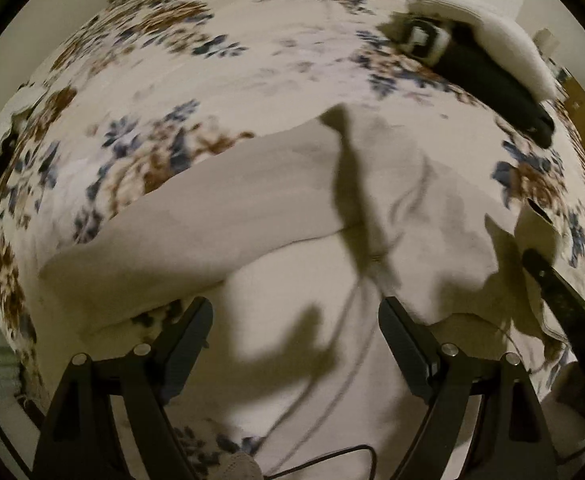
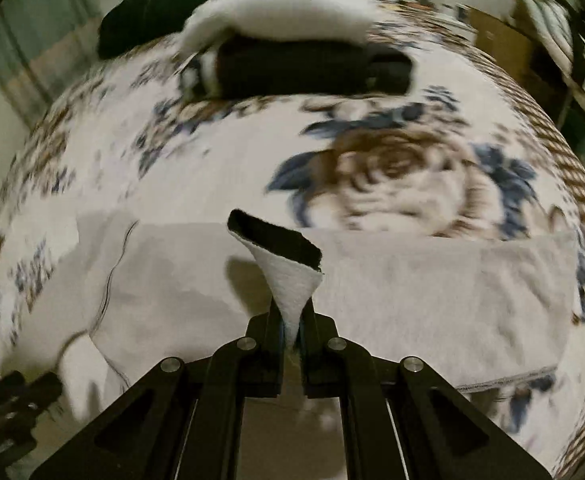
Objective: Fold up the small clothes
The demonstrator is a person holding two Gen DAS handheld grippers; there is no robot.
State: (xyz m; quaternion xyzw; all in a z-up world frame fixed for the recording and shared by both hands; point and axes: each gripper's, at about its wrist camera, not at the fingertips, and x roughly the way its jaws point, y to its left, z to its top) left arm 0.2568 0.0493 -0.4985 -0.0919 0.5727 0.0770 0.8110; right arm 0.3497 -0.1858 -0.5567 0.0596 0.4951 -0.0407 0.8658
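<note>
Across the lower half of the left wrist view, we see our left tongs [image 1: 294, 344] spread wide and empty above a pale grey garment [image 1: 252, 216] lying flat on the floral bedspread [image 1: 164, 64]. At upper right sits a folded pile [image 1: 488, 52]. Low in the right wrist view's centre, our right tongs [image 2: 292, 330] are clenched on a white corner of cloth [image 2: 288, 276], dark inside, above the grey garment [image 2: 432, 300].
</note>
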